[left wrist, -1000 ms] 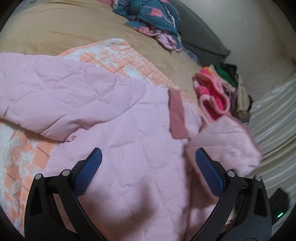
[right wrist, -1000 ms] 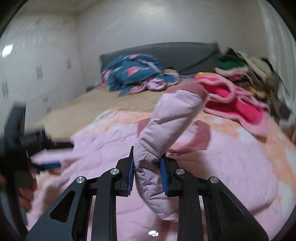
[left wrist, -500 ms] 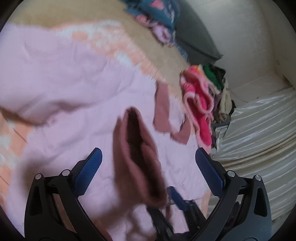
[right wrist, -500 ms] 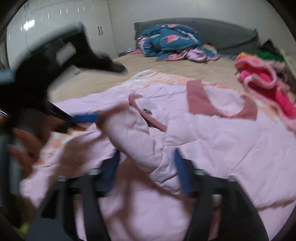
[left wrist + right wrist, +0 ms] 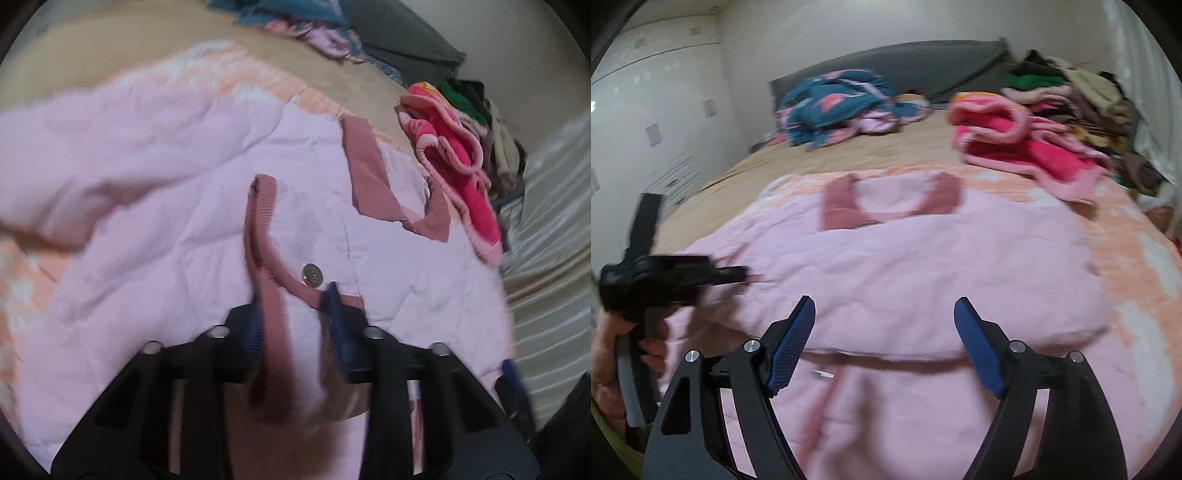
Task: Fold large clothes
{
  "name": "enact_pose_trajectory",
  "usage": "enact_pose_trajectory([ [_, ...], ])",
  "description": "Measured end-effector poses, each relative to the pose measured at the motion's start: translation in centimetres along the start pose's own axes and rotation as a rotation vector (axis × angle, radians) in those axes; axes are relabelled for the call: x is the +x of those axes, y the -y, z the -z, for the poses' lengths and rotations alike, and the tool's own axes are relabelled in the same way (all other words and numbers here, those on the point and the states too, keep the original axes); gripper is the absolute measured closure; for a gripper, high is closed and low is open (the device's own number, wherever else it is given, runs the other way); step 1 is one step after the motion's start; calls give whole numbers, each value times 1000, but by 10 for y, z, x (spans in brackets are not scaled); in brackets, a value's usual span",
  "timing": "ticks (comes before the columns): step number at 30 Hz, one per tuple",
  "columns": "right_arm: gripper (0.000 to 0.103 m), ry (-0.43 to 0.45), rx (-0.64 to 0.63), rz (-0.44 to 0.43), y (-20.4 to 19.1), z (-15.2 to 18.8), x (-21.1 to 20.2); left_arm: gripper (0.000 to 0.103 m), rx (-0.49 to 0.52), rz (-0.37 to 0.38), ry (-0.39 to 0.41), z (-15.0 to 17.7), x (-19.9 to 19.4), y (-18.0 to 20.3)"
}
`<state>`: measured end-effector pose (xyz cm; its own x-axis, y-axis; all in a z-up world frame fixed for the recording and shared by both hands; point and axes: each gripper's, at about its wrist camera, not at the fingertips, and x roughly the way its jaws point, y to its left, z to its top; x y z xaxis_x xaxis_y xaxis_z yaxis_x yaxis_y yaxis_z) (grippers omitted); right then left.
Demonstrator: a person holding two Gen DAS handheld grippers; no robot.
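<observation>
Left wrist view: the left gripper point(image 5: 293, 314) points down at a pink quilted jacket point(image 5: 177, 206) spread over the near part of the bed point(image 5: 110, 48). Its jaws are closing on the jacket's dusty-rose ribbed cuff point(image 5: 264, 236), which runs up between the blue pads point(image 5: 341, 332); folded sleeve fabric fills the gap, and the pads already press on it. A metal snap button point(image 5: 312, 275) sits just beside the right pad. The jacket's rose collar point(image 5: 369, 173) lies toward the bed's right edge, near a bright pink fleece garment point(image 5: 454, 173) and a stack of folded clothes point(image 5: 487, 122) behind it. A peach and white blanket point(image 5: 236, 77) shows under the jacket.

Right wrist view: the right gripper point(image 5: 884, 345) hovers over the jacket's lower half with its jaws wide apart, easing slightly inward, and nothing touches the pads; the jacket point(image 5: 923, 266) lies flat beneath them. The collar point(image 5: 846, 206) faces the headboard point(image 5: 905, 62). At the left edge of the bed, a hand point(image 5: 613, 354) holds the left gripper point(image 5: 738, 275), whose tips are buried in the jacket's fabric. A teal patterned bundle point(image 5: 834, 99) rests at the head of the bed, and the pink fleece garment point(image 5: 1015, 144) lies toward the right edge.
</observation>
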<state>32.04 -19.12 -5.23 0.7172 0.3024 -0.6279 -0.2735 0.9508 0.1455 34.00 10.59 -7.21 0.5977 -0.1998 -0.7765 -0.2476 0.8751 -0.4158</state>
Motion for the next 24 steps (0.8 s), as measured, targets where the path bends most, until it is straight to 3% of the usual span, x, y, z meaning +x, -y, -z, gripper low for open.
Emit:
enact_pose_trajectory([
  [2, 28, 7, 24, 30, 16, -1, -3, 92, 9, 19, 50, -5, -13, 0],
  [8, 28, 15, 77, 81, 48, -16, -1, 93, 39, -14, 177, -25, -48, -5],
  [14, 28, -96, 68, 142, 60, -17, 38, 91, 39, -105, 81, -20, -11, -24],
  [18, 27, -197, 115, 204, 79, -7, 64, 88, 77, -166, 75, -19, -2, -25],
  [24, 27, -219, 161, 206, 92, 2, 74, 80, 108, -178, 56, -16, -1, -21],
])
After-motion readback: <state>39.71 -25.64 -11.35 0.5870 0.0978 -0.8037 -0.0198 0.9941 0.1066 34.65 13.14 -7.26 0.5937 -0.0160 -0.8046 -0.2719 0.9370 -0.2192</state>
